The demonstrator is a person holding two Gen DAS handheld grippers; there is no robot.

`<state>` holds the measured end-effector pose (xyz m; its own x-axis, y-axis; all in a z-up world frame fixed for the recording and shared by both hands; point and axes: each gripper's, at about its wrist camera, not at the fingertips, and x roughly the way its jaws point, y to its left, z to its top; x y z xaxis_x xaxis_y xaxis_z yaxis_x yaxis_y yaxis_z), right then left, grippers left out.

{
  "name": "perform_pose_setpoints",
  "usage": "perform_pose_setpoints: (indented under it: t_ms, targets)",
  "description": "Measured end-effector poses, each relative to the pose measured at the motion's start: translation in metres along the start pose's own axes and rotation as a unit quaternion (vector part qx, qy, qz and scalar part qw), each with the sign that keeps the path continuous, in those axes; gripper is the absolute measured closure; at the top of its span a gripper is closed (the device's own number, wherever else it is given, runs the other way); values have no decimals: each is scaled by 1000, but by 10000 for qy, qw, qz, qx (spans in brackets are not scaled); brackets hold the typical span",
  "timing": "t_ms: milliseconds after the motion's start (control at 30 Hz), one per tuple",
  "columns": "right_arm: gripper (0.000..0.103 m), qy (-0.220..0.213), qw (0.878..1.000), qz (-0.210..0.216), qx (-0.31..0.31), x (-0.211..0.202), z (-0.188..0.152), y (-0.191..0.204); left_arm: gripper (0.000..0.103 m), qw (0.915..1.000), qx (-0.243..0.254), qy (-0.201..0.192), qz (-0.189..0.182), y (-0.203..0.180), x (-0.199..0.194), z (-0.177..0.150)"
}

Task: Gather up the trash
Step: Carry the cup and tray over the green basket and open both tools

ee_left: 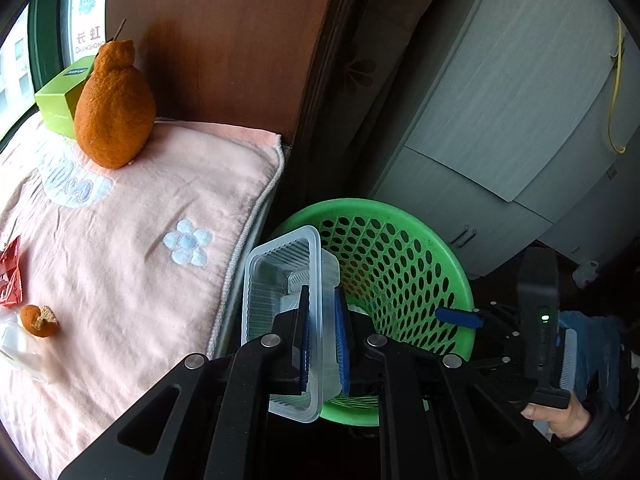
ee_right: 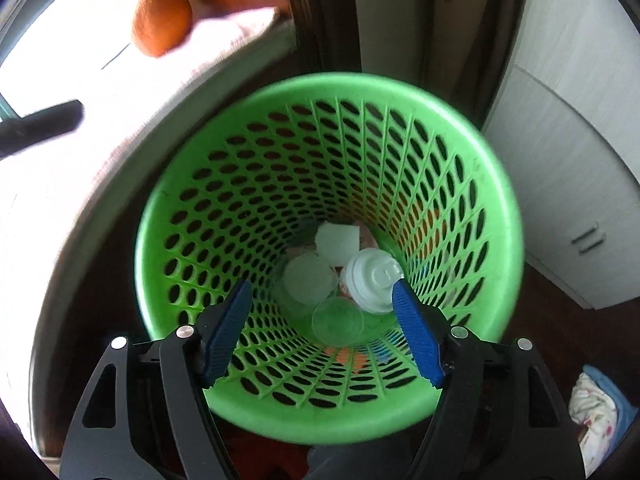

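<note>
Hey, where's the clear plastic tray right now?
In the left wrist view, the clear rectangular plastic tray is clamped on its wall by the left gripper, held upright at the near-left rim of the green perforated plastic basket, beside the pink towel.

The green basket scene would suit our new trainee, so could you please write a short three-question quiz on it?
1. True or false: the right gripper is open above the green basket.
2. What does the left gripper hold: A) the clear plastic tray, B) the red wrapper, C) the large orange fruit?
3. Fill in: a white ____ lies inside the basket.

Key: 1 true; 2 A; 3 lid.
</note>
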<state>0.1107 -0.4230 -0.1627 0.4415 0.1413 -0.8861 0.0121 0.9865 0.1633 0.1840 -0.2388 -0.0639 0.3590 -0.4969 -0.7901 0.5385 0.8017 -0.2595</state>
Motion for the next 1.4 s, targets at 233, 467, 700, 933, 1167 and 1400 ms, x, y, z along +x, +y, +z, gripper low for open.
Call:
perform_pose_setpoints:
  t_ms: [233,467,700,933,1167,1400]
  targets:
    - [29,-547,9981,16,277,-47,-6,-12,92,9996,212,126,-152,-21,19,3]
    - [28,-843,9951,-18,509,-72,-11,-22,92,9979,351,493,-208,-39,55,4]
    - [28,-972,9925,-58,739,-80,-21,-36,92,9951,416,861,-261,-56,97,6]
    - [28,-974,9905,-88,963,-81,-33,-51,90,9922,270,1138,-436,-64,132,10]
    - [28,-996,9891,-114,1074,-84,-42,-61,76,9923,152,1164,-397,-69,146,10]
    - [28,-1028,9884,-54,1113,-86,-43,-60,76,9952,220,909,-285,-65,119,11]
